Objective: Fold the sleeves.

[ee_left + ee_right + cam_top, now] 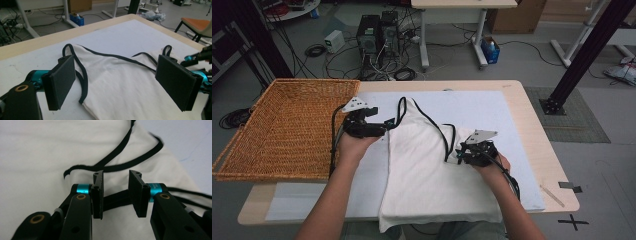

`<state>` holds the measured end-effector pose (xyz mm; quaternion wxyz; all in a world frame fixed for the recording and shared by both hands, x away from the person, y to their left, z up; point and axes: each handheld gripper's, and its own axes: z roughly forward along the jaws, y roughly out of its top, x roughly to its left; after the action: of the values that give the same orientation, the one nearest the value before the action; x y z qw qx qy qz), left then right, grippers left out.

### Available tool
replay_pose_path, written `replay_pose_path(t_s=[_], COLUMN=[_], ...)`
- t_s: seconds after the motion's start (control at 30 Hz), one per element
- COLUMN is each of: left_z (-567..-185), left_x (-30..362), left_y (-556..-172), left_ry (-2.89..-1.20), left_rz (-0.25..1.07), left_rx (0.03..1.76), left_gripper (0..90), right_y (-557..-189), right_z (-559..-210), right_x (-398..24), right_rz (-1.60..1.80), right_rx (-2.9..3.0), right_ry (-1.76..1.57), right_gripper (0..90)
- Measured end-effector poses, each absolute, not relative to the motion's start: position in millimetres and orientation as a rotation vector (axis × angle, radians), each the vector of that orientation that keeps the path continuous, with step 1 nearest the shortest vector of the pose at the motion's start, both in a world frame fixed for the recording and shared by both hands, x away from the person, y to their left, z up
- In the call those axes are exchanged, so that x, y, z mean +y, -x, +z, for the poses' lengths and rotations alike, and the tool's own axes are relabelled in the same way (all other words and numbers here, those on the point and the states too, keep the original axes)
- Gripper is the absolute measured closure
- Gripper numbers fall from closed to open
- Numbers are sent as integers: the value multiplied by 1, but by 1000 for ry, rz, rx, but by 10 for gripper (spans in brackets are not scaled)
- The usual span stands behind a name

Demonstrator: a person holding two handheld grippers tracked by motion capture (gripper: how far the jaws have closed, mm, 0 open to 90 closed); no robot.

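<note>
A white sleeveless top (427, 165) with black trim lies flat on the white mat (492, 107), its straps toward the far side. My left gripper (384, 127) sits at the top's left shoulder, jaws wide apart, and nothing is between them. In the left gripper view, my left gripper (116, 65) frames the neckline, with the left black strap loop (83, 80) beside one pad. My right gripper (459, 152) is low over the right shoulder. In the right gripper view, my right gripper (115, 173) stands partly open, and a black strap (117, 196) crosses the gap without being pinched.
A large wicker basket (287, 130) takes up the table's left side, close to my left hand. The wooden table edge (537, 135) runs along the right. Computers and cables stand on the floor beyond the far edge.
</note>
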<state>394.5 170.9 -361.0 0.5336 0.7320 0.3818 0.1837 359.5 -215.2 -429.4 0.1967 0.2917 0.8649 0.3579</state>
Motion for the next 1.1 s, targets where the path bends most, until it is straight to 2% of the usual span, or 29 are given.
replay_pose_path(t_s=[0.13,0.3,0.37,0.6,0.8,0.93,1.1], left_z=[-371,-379,-381,-399,-418,-426,-435], left_x=[163,147,140,123,118,113,107], left_y=[-415,-453,-469,-524,-559,-572,-582], left_ry=[-1753,-1790,-1812,-1916,-1931,-1954,-1991], left_rz=[428,420,423,410,401,438,484], left_rx=[967,1005,1012,1056,1141,1148,1149], left_gripper=[167,167,167,170,180,260,428], right_y=[-365,-370,-371,-368,-364,-357,-353], right_z=[-431,-413,-409,-398,-401,-403,-402], right_x=[-222,-238,-243,-255,-267,-275,-281], right_rz=[1047,1152,1130,1101,1049,1017,990], right_rx=[2365,2238,2242,2206,2171,2155,2141], right_ry=[-882,-978,-1003,-1004,-1044,-1077,-1091], right_gripper=[614,411,376,338,327,327,327])
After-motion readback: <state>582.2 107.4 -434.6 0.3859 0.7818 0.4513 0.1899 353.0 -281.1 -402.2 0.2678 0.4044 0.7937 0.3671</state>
